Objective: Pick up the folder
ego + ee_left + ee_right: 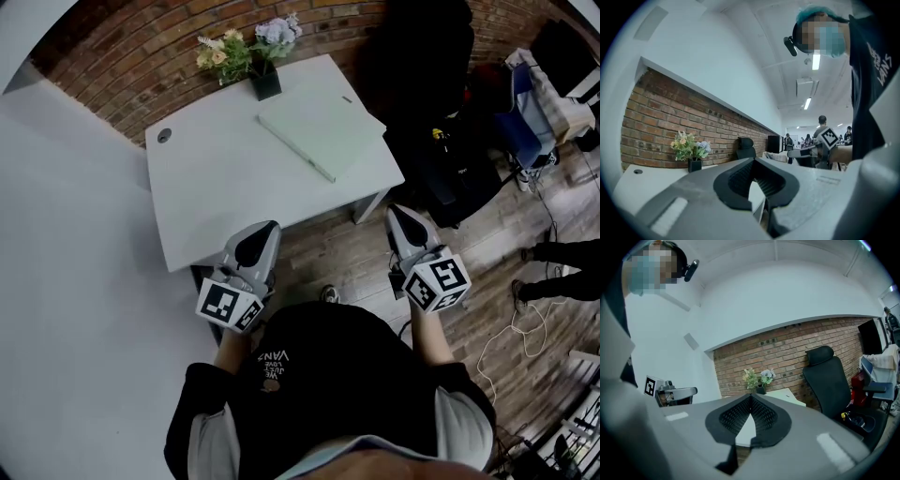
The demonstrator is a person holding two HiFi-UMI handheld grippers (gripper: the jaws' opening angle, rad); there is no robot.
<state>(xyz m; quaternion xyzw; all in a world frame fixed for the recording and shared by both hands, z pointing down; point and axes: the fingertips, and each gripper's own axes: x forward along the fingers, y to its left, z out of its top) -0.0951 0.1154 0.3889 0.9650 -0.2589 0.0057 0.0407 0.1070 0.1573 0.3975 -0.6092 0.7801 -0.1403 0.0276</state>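
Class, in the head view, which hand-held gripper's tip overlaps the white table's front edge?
The left hand-held gripper; the right hand-held gripper shows against wooden floor beside the white table's corner.

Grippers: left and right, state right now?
Left gripper: closed, holding nothing.
Right gripper: closed, holding nothing.
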